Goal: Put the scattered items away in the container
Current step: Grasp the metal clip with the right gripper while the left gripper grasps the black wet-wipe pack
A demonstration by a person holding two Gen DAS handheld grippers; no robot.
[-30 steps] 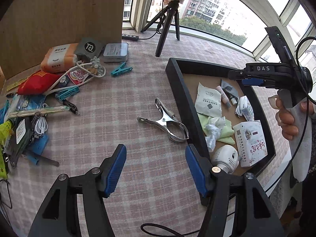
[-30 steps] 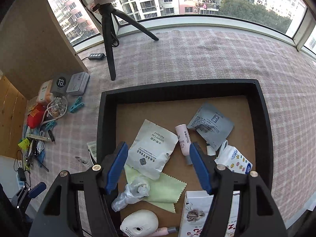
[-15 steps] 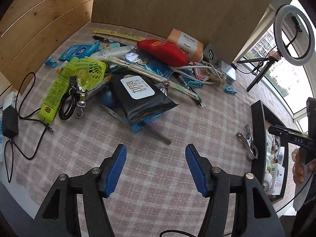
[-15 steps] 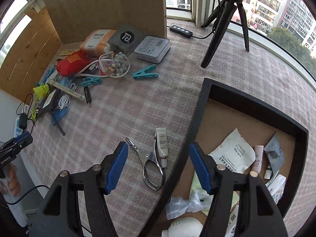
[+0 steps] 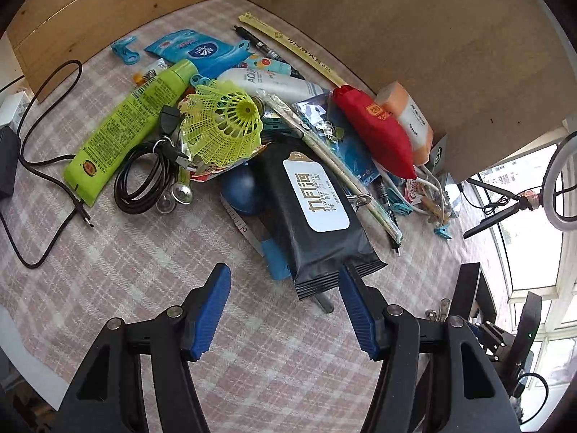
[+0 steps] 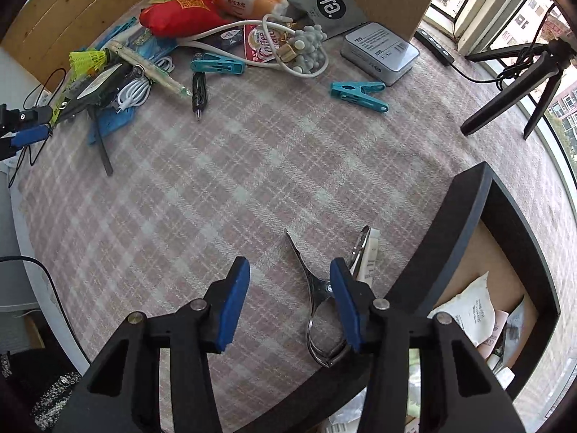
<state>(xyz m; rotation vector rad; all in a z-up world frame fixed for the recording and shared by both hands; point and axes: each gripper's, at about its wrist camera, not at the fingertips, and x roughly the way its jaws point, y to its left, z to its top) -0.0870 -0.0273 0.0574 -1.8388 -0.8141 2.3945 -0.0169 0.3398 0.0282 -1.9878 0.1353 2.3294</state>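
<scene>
The open left gripper (image 5: 285, 306) has the black wipes pack (image 5: 313, 213) at 12 o'clock, long axis toward 11, while the closing right gripper (image 6: 290, 303) brackets the metal clamp (image 6: 324, 288) without touching it, tray (image 6: 465, 223) at 3 o'clock.

plaid tablecloth (image 6: 252, 180) carries: black tray (image 6: 465, 223), metal clip (image 6: 317, 288) beside it, 2 teal pegs (image 6: 357, 95), grey tin (image 6: 382, 52), black wipes pack (image 5: 313, 213).
</scene>
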